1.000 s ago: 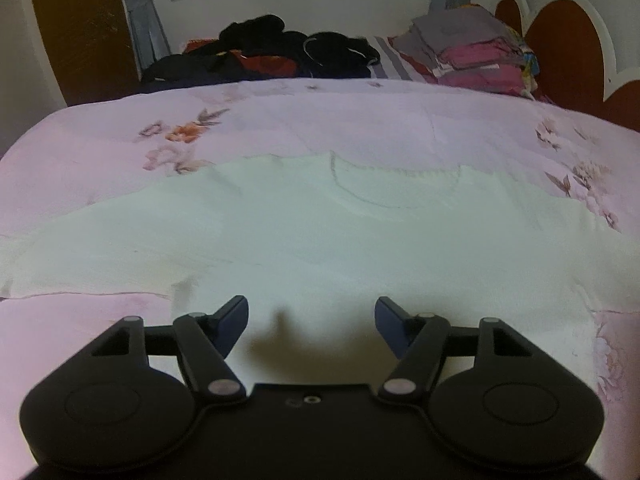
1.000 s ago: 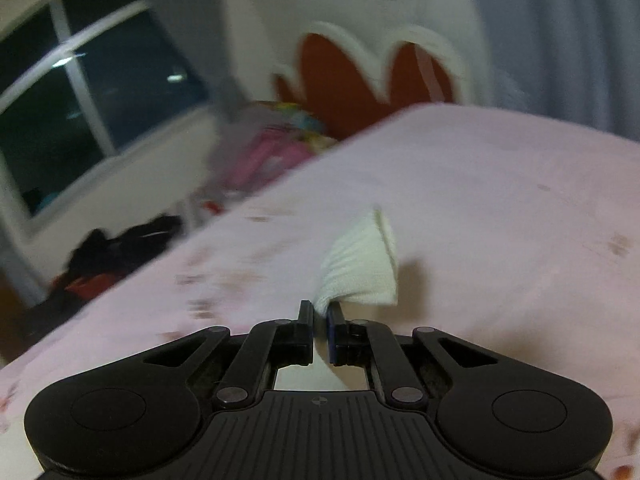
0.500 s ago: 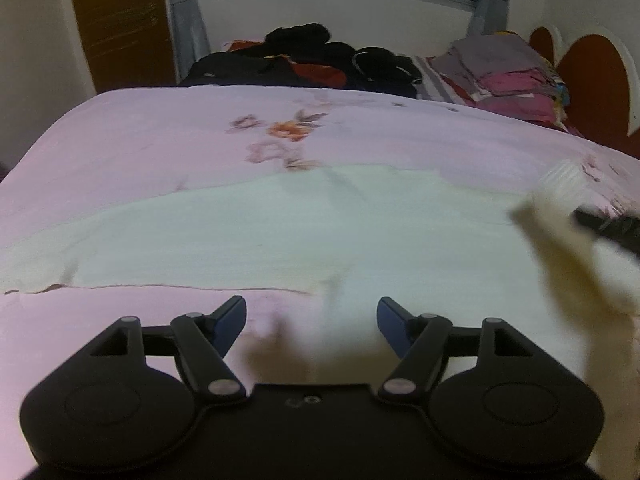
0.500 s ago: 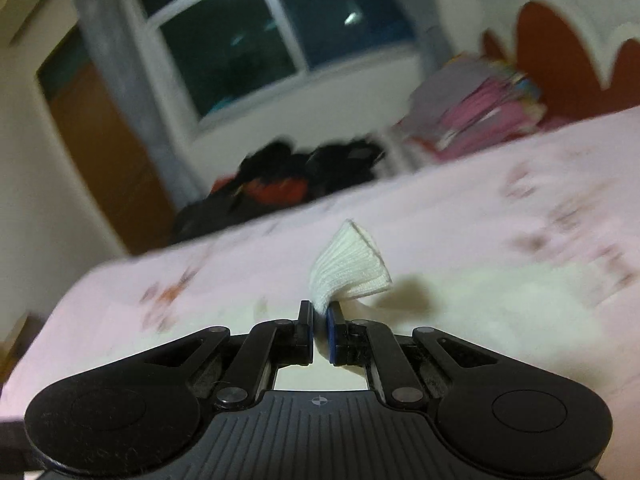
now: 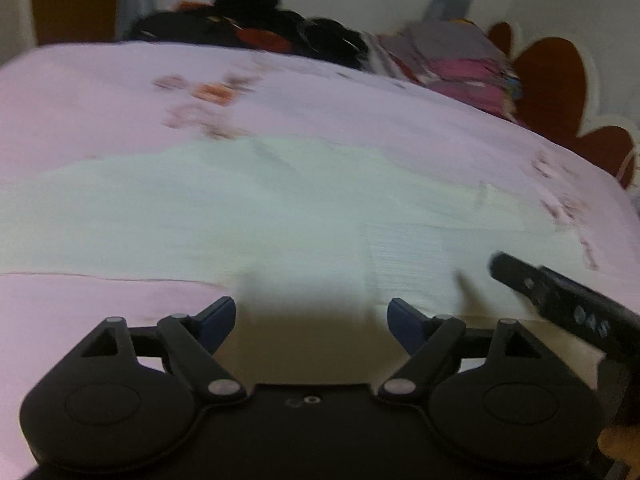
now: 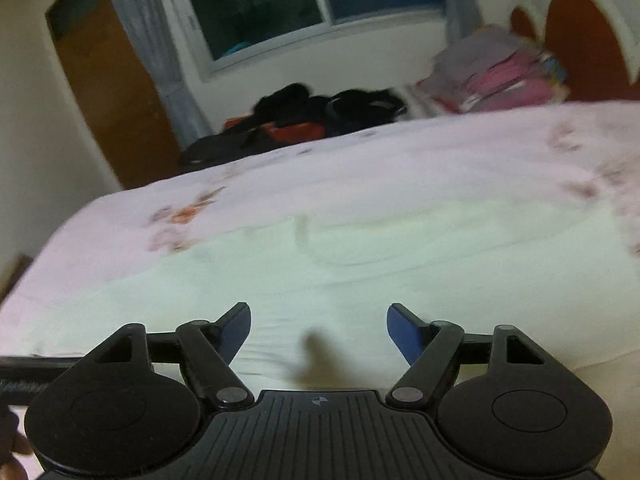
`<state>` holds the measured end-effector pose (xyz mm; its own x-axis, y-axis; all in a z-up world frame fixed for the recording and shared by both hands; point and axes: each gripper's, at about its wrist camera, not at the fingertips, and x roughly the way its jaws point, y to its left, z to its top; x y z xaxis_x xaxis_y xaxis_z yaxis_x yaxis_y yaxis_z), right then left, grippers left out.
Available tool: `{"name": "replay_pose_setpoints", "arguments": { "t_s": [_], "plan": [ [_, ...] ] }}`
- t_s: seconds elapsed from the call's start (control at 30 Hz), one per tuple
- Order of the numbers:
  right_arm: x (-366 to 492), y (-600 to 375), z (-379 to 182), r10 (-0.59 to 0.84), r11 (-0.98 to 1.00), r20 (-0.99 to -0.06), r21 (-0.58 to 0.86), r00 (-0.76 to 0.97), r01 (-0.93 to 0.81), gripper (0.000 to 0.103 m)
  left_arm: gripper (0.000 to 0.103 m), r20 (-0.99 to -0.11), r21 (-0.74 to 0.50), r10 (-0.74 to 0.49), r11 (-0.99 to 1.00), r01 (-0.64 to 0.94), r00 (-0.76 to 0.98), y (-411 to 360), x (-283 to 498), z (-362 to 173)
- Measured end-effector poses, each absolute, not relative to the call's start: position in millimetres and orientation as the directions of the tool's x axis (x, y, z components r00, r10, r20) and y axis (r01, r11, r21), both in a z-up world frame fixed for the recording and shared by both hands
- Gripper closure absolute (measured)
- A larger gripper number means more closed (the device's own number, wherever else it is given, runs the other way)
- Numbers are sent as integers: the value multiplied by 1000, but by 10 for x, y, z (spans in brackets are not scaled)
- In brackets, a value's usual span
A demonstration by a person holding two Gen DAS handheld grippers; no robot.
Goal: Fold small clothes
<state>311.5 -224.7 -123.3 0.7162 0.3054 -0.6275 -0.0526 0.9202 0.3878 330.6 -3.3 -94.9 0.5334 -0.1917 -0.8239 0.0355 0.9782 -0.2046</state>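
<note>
My left gripper (image 5: 311, 318) sits at the bottom of its frame with its blue-tipped fingers spread wide and nothing between them. Under and ahead of it lies the pale cream top (image 5: 248, 208), flat on the pink flowered bedspread (image 5: 100, 92) and filling the middle band of the frame from the left edge to the right. One sleeve runs out to the left edge. On the right half a layer of the same cloth lies folded over the body, its straight edge showing right of centre. The picture is smeared, so I cannot make out finer detail in the fabric.

My right gripper (image 6: 318, 330) is likewise open wide and empty, low in its own frame, with the cream top (image 6: 360, 264) spread across the bed just past the fingertips; the curve of a neckline shows faintly right of centre. In the left wrist view this right gripper (image 5: 560, 292) shows as a dark bar entering from the lower right, over the folded part of the top.

At the far edge of the bed, upper centre in both views, sits a heap of dark clothes (image 6: 316, 114). To its right stands a stack of folded pink and grey clothes (image 6: 500, 72), next to the brown scalloped headboard (image 6: 580, 40). A window (image 6: 312, 0) with grey curtains and an orange-brown door (image 6: 112, 92) fill the upper left of the right wrist view.
</note>
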Motion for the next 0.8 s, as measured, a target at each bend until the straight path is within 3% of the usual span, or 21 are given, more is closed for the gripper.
{"name": "replay_pose_setpoints", "arguments": {
  "t_s": [0.07,0.17,0.27,0.33,0.37,0.4,0.43,0.8],
  "plan": [
    [3019,-2486,-1275,227,945,-653,326,722,-2,28,30,-825,-247,-238,968,52,513,-184,3441,-1045],
    [2870,-2823,-1402,131,961,-686,264,716,77,29,47,-837,-257,-248,965,50,488,-342,3624,-1217],
    [2735,-3129,-1529,73,959,-714,243,697,148,29,52,-835,-248,-231,968,33,499,-417,3729,-1335],
    [2686,-3265,-1616,39,955,-727,229,685,188,30,68,-831,-248,-229,968,31,506,-448,3772,-1336],
    [2632,-3351,-1638,34,952,-733,230,680,201,34,76,-827,-244,-227,969,35,514,-468,3789,-1343],
    [2621,-3405,-1672,35,949,-740,234,671,209,49,91,-819,-257,-240,966,40,521,-456,3785,-1323],
    [2617,-3460,-1696,34,947,-750,236,660,219,59,94,-813,-267,-247,963,39,527,-462,3786,-1321],
    [2805,-3455,-1788,51,935,-755,267,653,235,58,97,-659,-353,-278,935,39,699,-155,3719,-665]
  ]
}}
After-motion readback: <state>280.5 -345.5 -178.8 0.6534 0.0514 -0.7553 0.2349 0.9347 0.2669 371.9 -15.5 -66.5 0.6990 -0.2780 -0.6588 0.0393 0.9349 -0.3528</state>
